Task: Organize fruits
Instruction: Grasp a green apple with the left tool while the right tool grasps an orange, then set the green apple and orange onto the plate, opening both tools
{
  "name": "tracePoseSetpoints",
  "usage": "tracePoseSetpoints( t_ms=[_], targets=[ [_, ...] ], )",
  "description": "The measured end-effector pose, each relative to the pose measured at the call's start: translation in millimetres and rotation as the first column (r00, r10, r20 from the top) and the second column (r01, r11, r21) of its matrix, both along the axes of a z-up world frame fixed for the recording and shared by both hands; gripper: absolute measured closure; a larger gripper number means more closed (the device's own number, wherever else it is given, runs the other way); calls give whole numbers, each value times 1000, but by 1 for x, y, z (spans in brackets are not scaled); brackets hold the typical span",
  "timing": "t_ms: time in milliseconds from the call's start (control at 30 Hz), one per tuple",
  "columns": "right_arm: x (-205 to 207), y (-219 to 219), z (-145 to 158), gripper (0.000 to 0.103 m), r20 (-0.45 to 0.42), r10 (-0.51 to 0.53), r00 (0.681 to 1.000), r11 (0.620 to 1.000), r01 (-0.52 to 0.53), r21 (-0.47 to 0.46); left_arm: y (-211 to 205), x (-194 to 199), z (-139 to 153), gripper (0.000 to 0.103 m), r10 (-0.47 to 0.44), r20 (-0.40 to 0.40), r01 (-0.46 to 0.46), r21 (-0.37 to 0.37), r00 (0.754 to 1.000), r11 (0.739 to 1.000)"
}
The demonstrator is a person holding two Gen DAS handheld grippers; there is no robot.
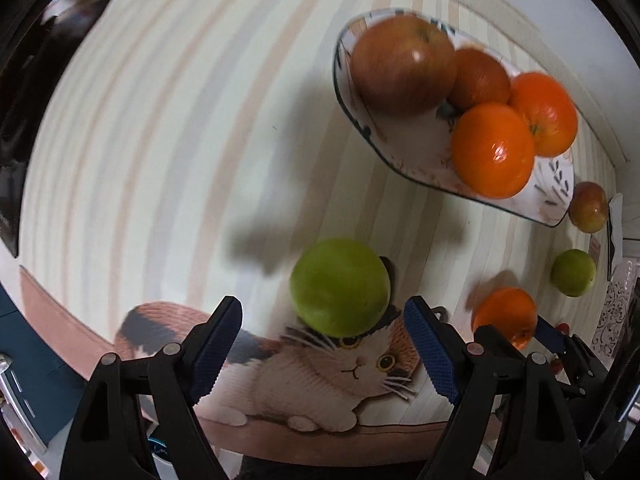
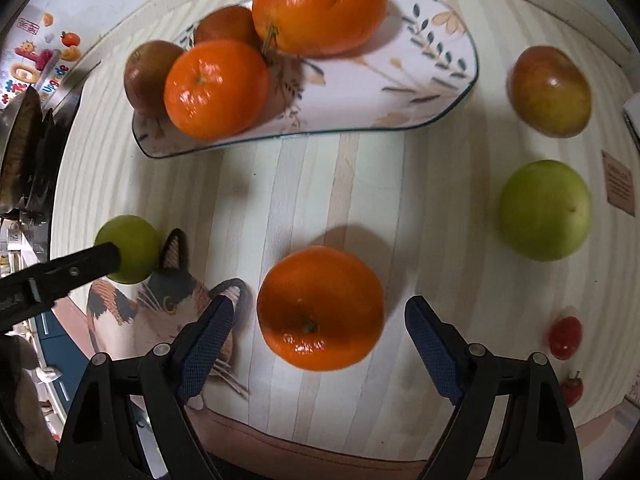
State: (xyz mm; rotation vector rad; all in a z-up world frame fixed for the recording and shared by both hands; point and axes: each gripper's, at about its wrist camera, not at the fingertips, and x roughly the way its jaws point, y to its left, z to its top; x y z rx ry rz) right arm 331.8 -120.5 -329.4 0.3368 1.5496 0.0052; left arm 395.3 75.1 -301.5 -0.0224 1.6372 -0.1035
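Observation:
A floral plate [image 1: 552,192] [image 2: 420,92] holds a red apple [image 1: 402,64], two oranges [image 1: 494,150] and a darker fruit behind them. My left gripper [image 1: 324,344] is open, with a green apple [image 1: 340,286] just ahead between its fingers; the apple rests on the striped mat. My right gripper [image 2: 320,344] is open around a loose orange [image 2: 320,308] that rests on the mat. A second green apple [image 2: 546,210] and a red-green apple [image 2: 550,92] lie loose at the right.
The mat [image 2: 320,184] has a cat picture [image 1: 320,380] at its near edge. Two small red fruits [image 2: 565,338] lie at the right near edge. A card [image 2: 620,182] lies at the far right. A cluttered shelf [image 2: 28,140] is at the left.

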Motion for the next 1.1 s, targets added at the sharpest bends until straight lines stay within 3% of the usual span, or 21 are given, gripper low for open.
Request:
tracePoseSetpoints(
  t_ms=[67,133,200,633,967,1100],
  targets=[
    [1,0,-5,20,-9,-2,1000,1000,2,7,-4,1,-7,20,-1,-8,1,0,1000,1000],
    [2,1,-11,30,-21,4,1000,1000,-4,8,-7,2,-12,39,4,2,-4,2,1000,1000],
    [3,1,-13,34,-19,14,1000,1000,-14,8,-9,2,-18,49,15,0,-15,-12,1000,1000],
    [-5,2,-3,36,18,21,1000,1000,-22,21,-34,-19,-3,50,-49,80,48,23,996,999],
    [23,-32,68,36,170,-36,985,999,30,38,-61,7,79,50,-108,212,130,-95,971,987],
    [58,-60,74,36,198,-50,979,999,53,-11,-66,37,99,50,-145,252,175,-101,957,979]
  ],
)
